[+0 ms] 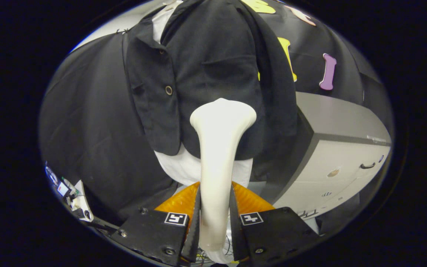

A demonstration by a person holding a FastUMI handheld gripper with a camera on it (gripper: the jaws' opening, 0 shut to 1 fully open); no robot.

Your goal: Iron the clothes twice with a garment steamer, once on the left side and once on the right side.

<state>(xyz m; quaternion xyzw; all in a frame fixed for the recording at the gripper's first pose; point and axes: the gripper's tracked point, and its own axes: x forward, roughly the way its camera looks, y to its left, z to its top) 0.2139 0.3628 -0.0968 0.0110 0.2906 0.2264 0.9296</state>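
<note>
A black jacket (202, 70) with round buttons hangs over a white shirt (184, 167) straight ahead. My gripper (215, 207) is shut on the handle of a cream garment steamer (219, 148), both fingers pressing its sides. The steamer rises from between the fingers, and its wide head (222, 113) rests against the jacket's lower front, to the right of the button row. The white shirt's hem shows below the jacket, behind the steamer's neck.
A grey cabinet (339, 148) with drawers and a dark handle stands to the right of the clothes. Small devices and cables (69, 193) lie low on the left. Black cloth hangs behind and left of the jacket.
</note>
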